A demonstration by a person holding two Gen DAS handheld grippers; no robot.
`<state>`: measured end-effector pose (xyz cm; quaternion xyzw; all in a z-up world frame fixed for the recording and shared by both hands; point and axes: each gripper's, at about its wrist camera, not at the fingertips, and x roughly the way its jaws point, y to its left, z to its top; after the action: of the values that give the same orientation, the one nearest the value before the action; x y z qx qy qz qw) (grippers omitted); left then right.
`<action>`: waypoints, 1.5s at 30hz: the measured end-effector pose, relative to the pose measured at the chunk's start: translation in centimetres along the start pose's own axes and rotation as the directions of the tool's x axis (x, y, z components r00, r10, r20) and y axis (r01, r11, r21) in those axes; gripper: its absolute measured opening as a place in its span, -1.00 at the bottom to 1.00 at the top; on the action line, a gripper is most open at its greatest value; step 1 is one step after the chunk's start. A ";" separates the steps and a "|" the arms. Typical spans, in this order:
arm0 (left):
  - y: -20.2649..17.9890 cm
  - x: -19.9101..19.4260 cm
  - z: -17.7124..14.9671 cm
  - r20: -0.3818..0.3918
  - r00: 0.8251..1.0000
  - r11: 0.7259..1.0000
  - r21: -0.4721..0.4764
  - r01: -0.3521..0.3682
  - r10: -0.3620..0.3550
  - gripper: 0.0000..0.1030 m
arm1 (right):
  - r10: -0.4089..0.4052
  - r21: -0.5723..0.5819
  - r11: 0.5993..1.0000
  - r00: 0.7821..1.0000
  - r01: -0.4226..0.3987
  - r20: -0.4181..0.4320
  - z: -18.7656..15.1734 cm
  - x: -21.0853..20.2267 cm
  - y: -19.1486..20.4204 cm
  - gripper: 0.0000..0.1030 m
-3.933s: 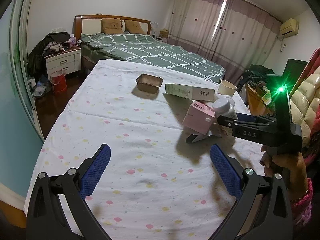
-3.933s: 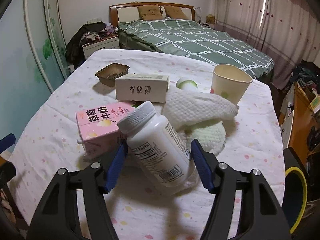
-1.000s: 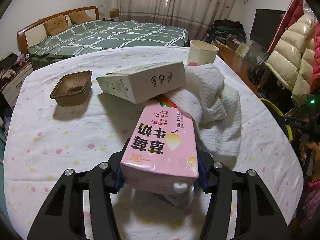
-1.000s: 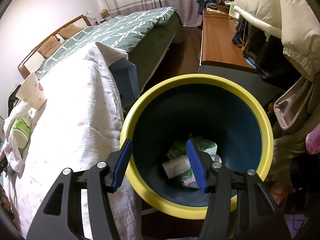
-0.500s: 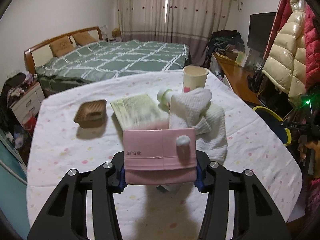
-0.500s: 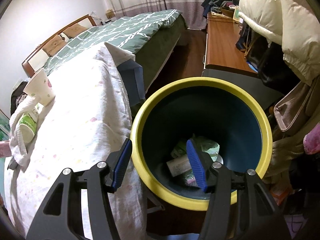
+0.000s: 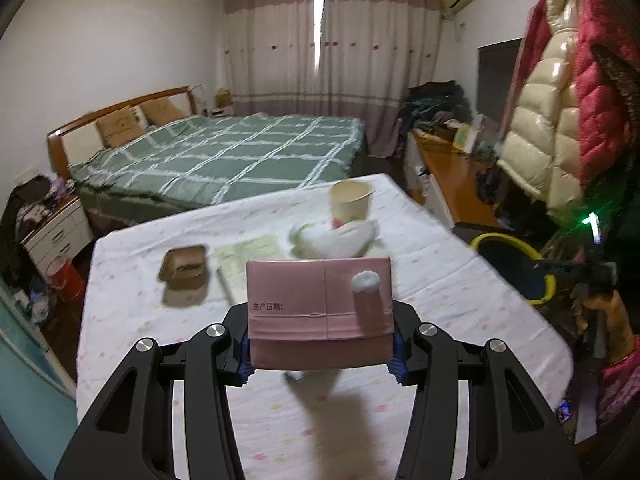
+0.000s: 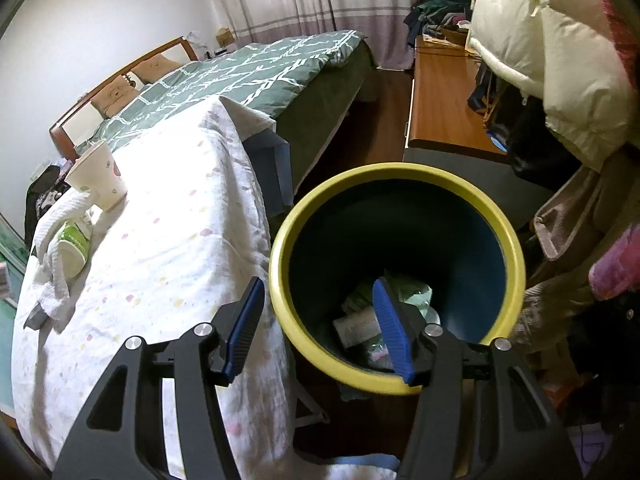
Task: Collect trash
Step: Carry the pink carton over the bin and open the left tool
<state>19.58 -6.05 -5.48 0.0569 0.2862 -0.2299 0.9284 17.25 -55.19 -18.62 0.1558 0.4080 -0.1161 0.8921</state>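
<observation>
Pink milk carton (image 7: 318, 308) sits low-centre in the left wrist view, clamped between the left gripper's (image 7: 319, 350) blue pads above the dotted tablecloth (image 7: 440, 268), while right gripper (image 8: 318, 326), jaws half apart and empty, hangs over yellow-rimmed bin (image 8: 516, 264) at centre-right holding trash.

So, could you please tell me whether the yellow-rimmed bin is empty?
Not empty: the bin already holds trash at its bottom, a white bottle and crumpled greenish wrappers.
</observation>
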 end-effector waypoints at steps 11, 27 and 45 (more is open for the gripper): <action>-10.8 4.0 4.7 -0.040 0.962 0.956 0.111 0.273 -0.270 -0.04 | -0.094 -0.013 0.995 0.991 0.095 0.090 -1.1 -4.9 -2.4 0.05; -30.7 19.3 6.8 -0.280 0.841 0.832 0.190 0.521 -0.463 -0.04 | -0.204 0.063 0.978 0.973 0.198 0.108 -4.1 -9.0 -9.5 0.13; -23.1 12.2 7.8 -0.097 0.932 0.932 0.072 0.357 -0.349 0.91 | -0.156 0.052 0.987 0.985 0.153 0.073 -5.0 -7.7 -9.6 0.15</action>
<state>21.81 -33.20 -5.21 0.0550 0.3195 -0.4029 0.8559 5.66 -61.64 -17.55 0.1398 0.3816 -0.2002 0.8915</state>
